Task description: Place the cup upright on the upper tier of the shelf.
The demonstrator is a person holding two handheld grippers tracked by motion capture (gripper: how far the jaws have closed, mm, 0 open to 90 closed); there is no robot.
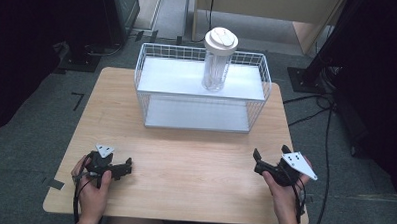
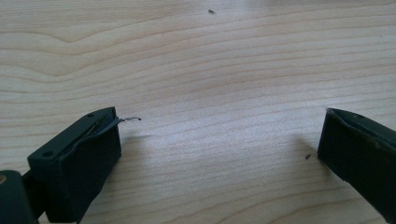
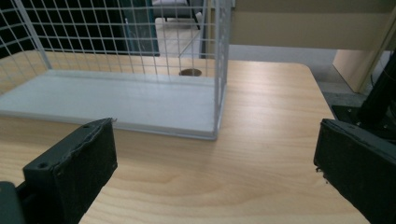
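We hold the left tool (image 1: pixel 127 167) and the right tool (image 1: pixel 271 157) low over the near part of the desk (image 1: pixel 195 157), both with jaws wide apart and empty. Beyond them, a lidded clear jar (image 1: pixel 218 60) stands on the top shelf of the white wire rack (image 1: pixel 202 89).

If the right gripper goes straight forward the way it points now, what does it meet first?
Probably the white wire rack. The right gripper is open and aimed at the rack's lower shelf near its right front corner post, with bare table in between. Whether it hits shelf or post is unclear.
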